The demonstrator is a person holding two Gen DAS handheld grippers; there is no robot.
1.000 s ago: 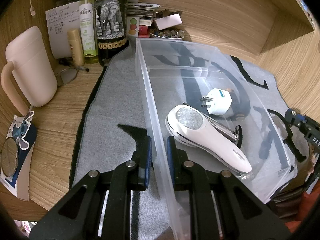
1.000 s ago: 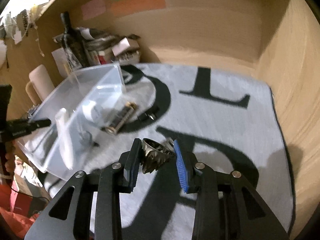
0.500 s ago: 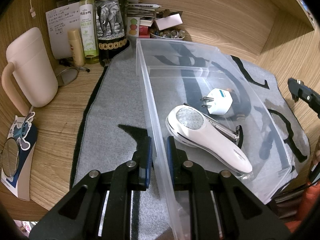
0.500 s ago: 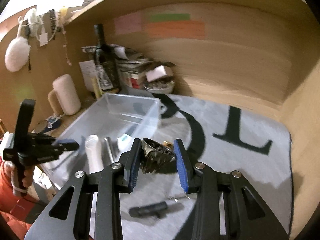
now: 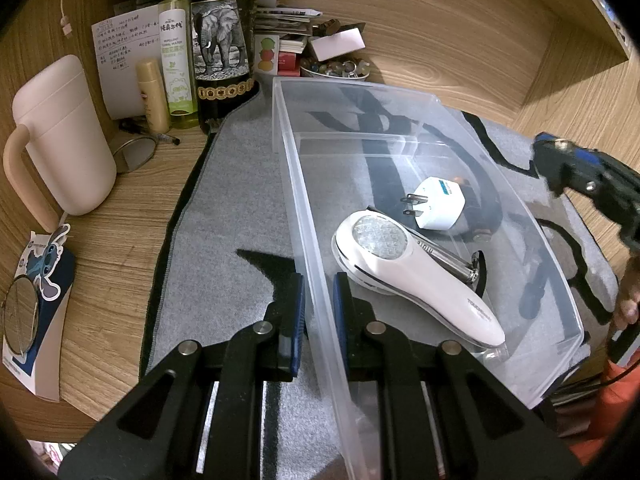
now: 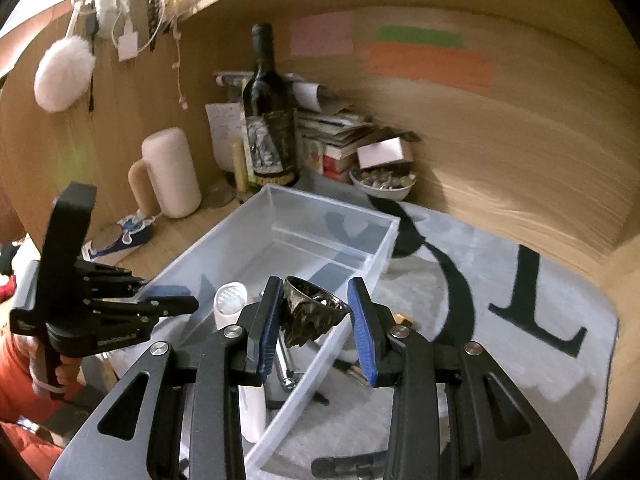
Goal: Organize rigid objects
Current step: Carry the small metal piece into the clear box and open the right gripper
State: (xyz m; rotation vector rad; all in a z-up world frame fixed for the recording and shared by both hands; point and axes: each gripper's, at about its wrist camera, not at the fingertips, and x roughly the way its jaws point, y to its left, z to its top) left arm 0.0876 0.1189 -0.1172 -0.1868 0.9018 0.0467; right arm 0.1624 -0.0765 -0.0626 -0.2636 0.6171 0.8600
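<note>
Left gripper (image 5: pixel 318 300) clamped on clear bin (image 5: pixel 460 116) wall, prob. to steady it. Right gripper (image 6: pixel 316 320) closed on dark metal cup (image 6: pixel 312 314), held above bin near wall, approx. ready for drop-in.

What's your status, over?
Left gripper clamped on clear bin wall. Right gripper holding dark metal cup above bin. White handheld device and plug adapter inside; drop path open.
</note>
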